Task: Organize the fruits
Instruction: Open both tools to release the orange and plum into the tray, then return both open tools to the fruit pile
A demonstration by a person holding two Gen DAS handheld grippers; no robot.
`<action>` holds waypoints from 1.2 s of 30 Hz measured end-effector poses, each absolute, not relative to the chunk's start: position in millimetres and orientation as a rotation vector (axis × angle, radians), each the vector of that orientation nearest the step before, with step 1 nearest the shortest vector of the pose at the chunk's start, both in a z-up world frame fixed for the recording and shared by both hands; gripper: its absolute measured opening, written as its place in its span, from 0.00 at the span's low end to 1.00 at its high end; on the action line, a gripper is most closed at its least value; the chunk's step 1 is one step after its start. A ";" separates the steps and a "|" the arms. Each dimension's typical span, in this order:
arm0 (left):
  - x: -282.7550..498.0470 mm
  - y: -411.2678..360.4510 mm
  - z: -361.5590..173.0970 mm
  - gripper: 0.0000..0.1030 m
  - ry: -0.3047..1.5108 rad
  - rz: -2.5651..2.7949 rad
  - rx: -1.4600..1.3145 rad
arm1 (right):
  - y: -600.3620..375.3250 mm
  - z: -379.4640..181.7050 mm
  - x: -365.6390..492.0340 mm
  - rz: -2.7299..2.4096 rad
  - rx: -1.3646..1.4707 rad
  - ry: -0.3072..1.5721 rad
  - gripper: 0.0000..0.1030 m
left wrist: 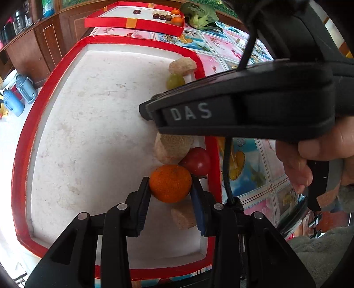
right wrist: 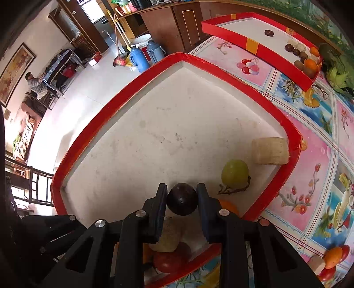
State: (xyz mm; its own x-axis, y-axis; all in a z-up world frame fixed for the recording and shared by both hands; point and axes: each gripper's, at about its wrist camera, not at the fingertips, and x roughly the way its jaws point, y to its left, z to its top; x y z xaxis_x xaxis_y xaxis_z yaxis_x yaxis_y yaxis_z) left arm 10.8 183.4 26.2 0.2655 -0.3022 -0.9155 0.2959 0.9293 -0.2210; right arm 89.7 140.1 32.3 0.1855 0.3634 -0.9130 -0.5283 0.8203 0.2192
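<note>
My left gripper (left wrist: pixel 170 188) is shut on an orange tangerine (left wrist: pixel 170 183), held just above the near tray (left wrist: pixel 22 141), a white tray with a red rim. Under and beside it lie a red tomato-like fruit (left wrist: pixel 198 160), two pale banana pieces (left wrist: pixel 172 148) and a green grape (left wrist: pixel 174 80). My right gripper (right wrist: pixel 181 197) is shut on a dark purple round fruit (right wrist: pixel 181 198) over the same tray (right wrist: pixel 124 93). The green grape (right wrist: pixel 235 173), a banana piece (right wrist: pixel 270 151) and the red fruit (right wrist: pixel 169 261) show around it. The right gripper body (left wrist: pixel 254 110) crosses the left wrist view.
A second red-rimmed tray (left wrist: pixel 132 23) at the back holds several dark fruits and oranges (right wrist: pixel 310 64). Green broccoli (left wrist: pixel 200 14) lies beside it on the flowered tablecloth (right wrist: pixel 314 181). Blue thermos jugs (right wrist: pixel 138 58) stand on the floor past the table's edge.
</note>
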 end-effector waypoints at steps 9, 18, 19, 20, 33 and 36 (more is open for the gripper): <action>12.9 183.8 28.9 0.42 1.246 -0.387 -0.059 | 134.7 42.5 84.0 0.655 -0.131 1.211 0.47; 11.4 189.4 43.0 0.49 1.210 -0.342 -0.090 | 88.8 74.7 69.6 0.630 -0.008 1.139 0.56; 11.6 188.8 45.8 0.49 1.203 -0.339 -0.092 | 82.3 78.1 68.9 0.623 0.008 1.132 0.58; 11.6 190.0 46.0 0.49 1.198 -0.338 -0.093 | 74.8 80.9 68.2 0.613 0.022 1.124 0.59; 23.0 154.0 69.3 0.62 1.121 -0.412 -0.103 | -84.8 78.0 21.9 0.329 0.281 1.098 0.68; 26.3 132.5 70.0 0.62 1.124 -0.456 -0.072 | -122.1 68.8 5.4 0.250 0.326 1.109 0.68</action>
State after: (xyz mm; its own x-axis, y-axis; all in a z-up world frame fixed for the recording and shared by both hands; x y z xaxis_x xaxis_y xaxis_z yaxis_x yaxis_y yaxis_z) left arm 26.3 132.5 70.0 0.3502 -0.3874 -0.8528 0.3157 0.9060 -0.2819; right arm 5.4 -122.1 68.8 0.4256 0.3567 -0.8316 -0.0353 0.9249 0.3786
